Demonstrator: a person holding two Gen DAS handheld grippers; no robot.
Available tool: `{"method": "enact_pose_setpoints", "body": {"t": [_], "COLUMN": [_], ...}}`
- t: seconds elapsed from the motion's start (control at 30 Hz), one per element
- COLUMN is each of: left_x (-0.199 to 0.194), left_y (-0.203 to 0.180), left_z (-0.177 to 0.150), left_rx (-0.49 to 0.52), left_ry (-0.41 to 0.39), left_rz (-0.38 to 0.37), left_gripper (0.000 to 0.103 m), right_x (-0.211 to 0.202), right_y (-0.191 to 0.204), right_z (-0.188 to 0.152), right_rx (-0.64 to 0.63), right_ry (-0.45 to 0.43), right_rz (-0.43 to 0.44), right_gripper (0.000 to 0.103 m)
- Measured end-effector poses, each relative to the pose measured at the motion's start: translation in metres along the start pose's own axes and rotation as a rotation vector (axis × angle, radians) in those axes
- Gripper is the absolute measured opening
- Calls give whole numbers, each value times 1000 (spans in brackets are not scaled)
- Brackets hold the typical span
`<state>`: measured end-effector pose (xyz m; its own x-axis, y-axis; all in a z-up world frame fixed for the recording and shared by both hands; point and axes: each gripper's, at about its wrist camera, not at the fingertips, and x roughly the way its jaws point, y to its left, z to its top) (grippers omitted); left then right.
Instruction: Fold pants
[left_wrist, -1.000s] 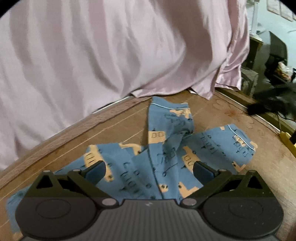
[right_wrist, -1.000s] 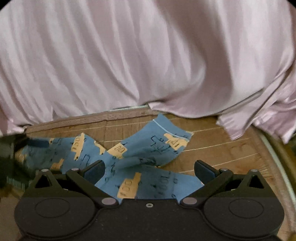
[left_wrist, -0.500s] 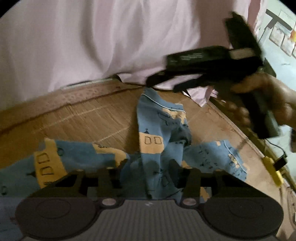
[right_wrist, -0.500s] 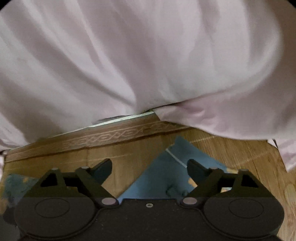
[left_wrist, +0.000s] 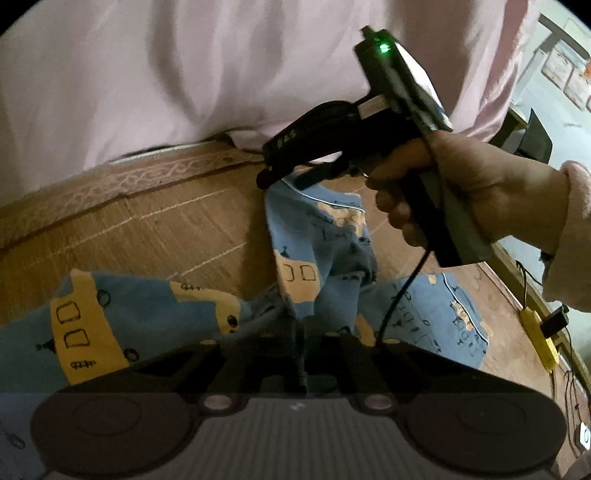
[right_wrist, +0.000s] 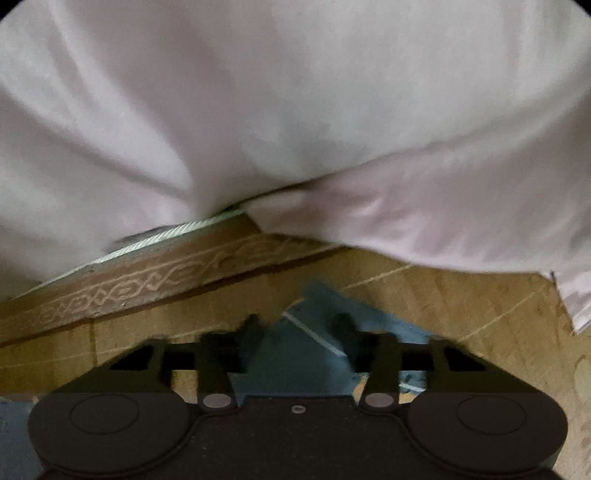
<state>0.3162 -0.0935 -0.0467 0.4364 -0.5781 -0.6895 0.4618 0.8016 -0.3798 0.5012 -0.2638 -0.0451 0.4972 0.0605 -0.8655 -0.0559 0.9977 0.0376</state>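
Left claw (left_wrist: 299, 343) is clenched on a bunched ridge of the pants (left_wrist: 155, 314), its 2 fingers drawn together on the blue cloth near the middle of the garment. These pants are blue with yellow vehicle prints and lie crumpled on a brown woven mat (left_wrist: 155, 229) with a patterned border. One leg runs up toward the far edge, another part spreads to the right, and a wider part lies to the left.

Right claw (right_wrist: 297, 325), seen from its own camera, straddles the far tip of that upright leg, where a thin white hem line crosses the blue cloth. Its fingers (right_wrist: 251, 325) stand apart with cloth showing between them, and they seem not to have pinched it, though blur makes this hard to judge. From the left camera, a hand (left_wrist: 461, 184) with a pink sleeve (left_wrist: 572, 236) grips the right tool's handle, a green light glowing on top and a black cable hanging down. Pale pink fabric (right_wrist: 295, 110) drapes behind the mat.
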Motion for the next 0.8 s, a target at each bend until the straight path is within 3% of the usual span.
{"method": "enact_pose_setpoints", "body": {"t": [0.07, 0.13, 0.33, 0.53, 0.67, 0.8], "left_x": [-3, -6, -19, -31, -20, 2], "left_y": [-8, -16, -49, -106, -138, -161], "left_z": [3, 4, 6, -16, -43, -68], "left_rx": [33, 67, 157, 359, 491, 643], "left_ry": [-1, -6, -24, -78, -28, 64], "left_rz": [16, 25, 45, 76, 65, 56], "left_gripper": [1, 1, 0, 0, 0, 0], "right_x": [-4, -14, -86, -186, -221, -210], "right_y": [-9, -21, -63, -111, -144, -177], "right_z": [-3, -7, -33, -101, -167, -235], "right_rx": [41, 96, 148, 89, 134, 340], "right_ry": [-17, -44, -229, -406, -420, -350], "right_rz": [27, 63, 124, 58, 10, -24], "right_gripper": [14, 5, 4, 4, 4, 4]}}
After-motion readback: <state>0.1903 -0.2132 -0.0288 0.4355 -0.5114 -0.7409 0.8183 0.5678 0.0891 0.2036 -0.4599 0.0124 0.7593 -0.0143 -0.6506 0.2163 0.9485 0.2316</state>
